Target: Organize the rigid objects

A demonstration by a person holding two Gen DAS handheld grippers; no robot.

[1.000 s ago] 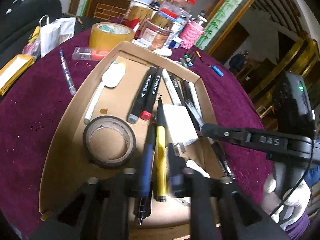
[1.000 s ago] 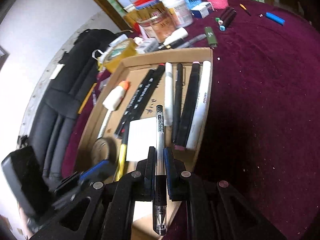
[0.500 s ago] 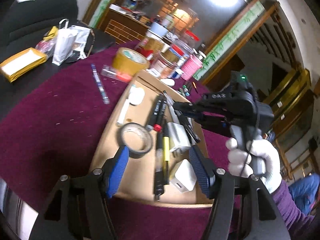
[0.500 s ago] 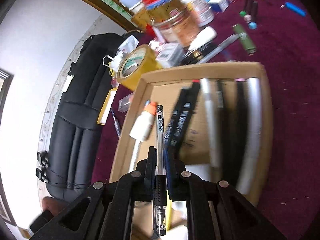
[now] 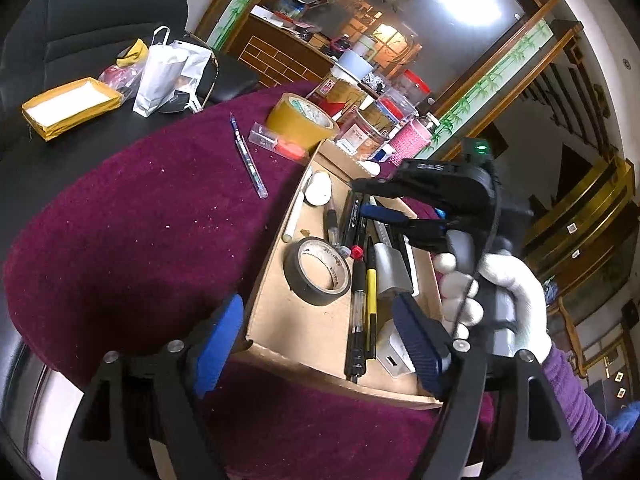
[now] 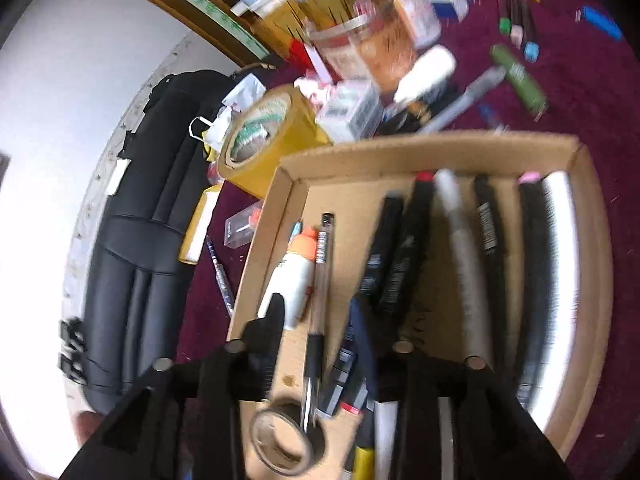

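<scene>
With its jaws spread and grasping nothing, the right gripper (image 6: 320, 316) hung above the clear pen (image 6: 318, 280) lying at centre frame in the cardboard tray (image 6: 592, 240), apparently just deposited beside other stationery, while the left gripper (image 5: 320, 332) waited equally splayed and empty.

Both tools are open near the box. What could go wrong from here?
The clear pen lies between the open fingers of the right tool, its tip on the black tape roll; pulling back carelessly could drag or roll it. The left tool straddles the cardboard box's near corner, so lowering it might catch the wall.
</scene>
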